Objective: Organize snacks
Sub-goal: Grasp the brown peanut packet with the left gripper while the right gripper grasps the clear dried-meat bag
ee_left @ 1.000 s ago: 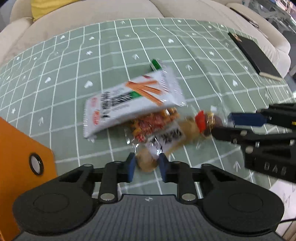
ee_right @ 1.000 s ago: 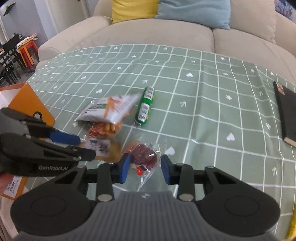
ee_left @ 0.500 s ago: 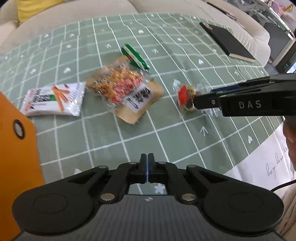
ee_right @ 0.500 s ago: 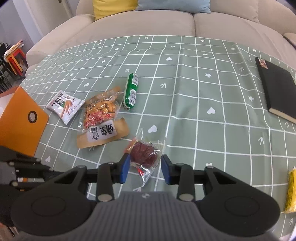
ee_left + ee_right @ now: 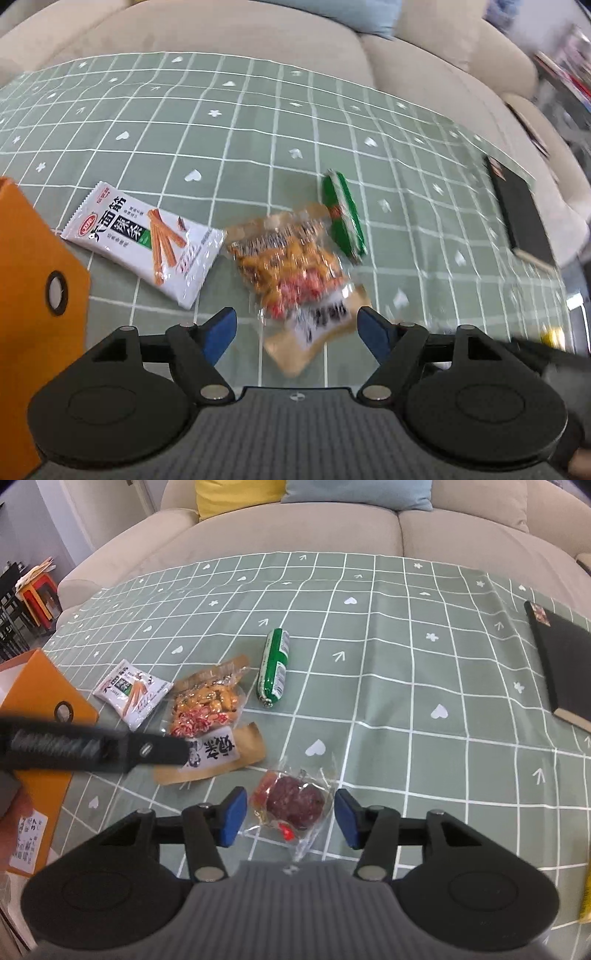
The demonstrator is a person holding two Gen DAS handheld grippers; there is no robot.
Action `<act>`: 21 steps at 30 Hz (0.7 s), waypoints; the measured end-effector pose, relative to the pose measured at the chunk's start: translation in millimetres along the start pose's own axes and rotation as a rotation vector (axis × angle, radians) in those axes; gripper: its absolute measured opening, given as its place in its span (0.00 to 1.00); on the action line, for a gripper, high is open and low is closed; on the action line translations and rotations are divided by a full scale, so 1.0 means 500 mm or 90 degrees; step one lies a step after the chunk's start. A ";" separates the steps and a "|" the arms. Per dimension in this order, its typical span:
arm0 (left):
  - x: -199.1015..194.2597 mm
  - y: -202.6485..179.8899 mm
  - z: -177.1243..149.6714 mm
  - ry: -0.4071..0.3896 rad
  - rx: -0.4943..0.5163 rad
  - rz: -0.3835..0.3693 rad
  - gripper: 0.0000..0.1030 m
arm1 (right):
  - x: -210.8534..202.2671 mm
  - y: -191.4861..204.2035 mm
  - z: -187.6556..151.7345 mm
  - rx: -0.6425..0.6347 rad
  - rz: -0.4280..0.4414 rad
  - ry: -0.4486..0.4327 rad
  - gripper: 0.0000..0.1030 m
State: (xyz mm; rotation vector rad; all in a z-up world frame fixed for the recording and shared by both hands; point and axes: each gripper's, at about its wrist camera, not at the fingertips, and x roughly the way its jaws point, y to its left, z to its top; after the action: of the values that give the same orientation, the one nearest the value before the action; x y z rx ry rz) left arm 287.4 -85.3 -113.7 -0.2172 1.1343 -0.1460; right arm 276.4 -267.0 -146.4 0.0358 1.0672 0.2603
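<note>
Left claw (image 5: 297,330): jaws have just swung wide apart, nothing gripped; the peanut pouch (image 5: 295,273) sits between the blue pads at lower centre, untouched, likely the next pick. Right claw (image 5: 288,821): jaws have just been opening, now parted either side of the clear-wrapped red date (image 5: 295,803), pads clear of it, so it lies loose on the surface (image 5: 406,701). White spicy-strip packet (image 5: 144,240) at centre left, green sausage (image 5: 274,668) upper centre. Orange box (image 5: 33,295) at left edge, probably where the snacks go.
</note>
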 end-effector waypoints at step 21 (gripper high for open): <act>0.108 -0.065 0.046 -0.016 -0.040 0.101 0.91 | 0.012 -0.020 0.027 -0.005 -0.009 -0.014 0.46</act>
State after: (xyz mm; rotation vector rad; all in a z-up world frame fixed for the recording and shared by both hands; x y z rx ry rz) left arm 330.8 -126.7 -143.9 -0.1830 1.1277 0.0332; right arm 293.0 -274.0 -146.5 0.0244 1.0437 0.2507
